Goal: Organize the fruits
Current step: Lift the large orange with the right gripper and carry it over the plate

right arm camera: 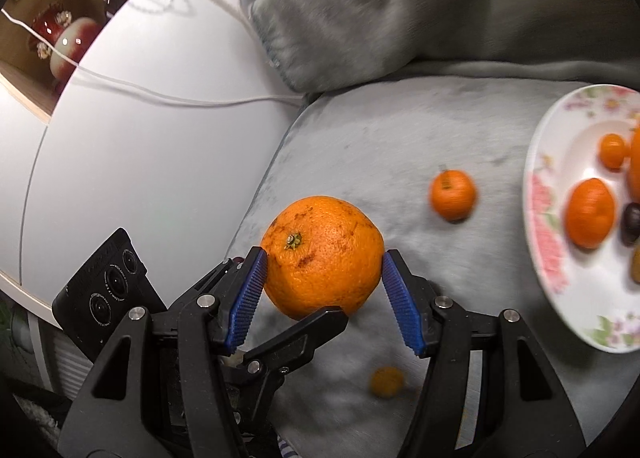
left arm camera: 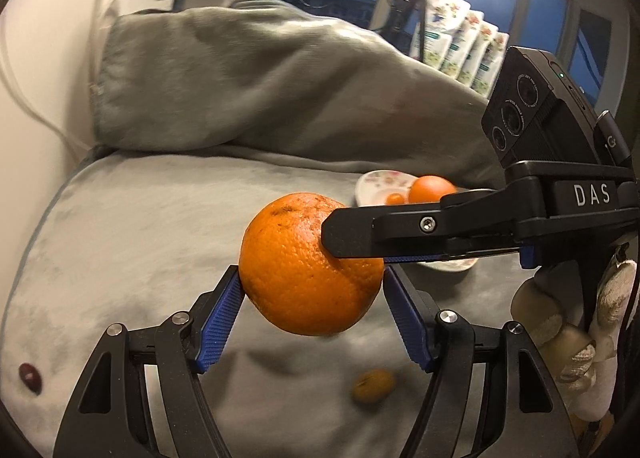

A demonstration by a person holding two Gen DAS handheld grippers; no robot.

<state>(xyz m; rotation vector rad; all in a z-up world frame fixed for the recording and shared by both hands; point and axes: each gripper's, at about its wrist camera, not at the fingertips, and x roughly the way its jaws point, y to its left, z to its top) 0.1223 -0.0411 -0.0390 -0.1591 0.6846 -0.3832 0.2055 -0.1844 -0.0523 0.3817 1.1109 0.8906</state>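
A dark red fruit [left arm camera: 30, 378], perhaps a date, lies far left of the large orange [left arm camera: 310, 264]. The left gripper [left arm camera: 312, 278] clamps that orange between both blue pads, partly spread, above the grey blanket [left arm camera: 160, 226]. The right gripper [right arm camera: 323, 278] pinches the same orange from its sides. A small tangerine [right arm camera: 453, 196] sits right of the orange, the floral plate [right arm camera: 548, 242] of fruit beyond.
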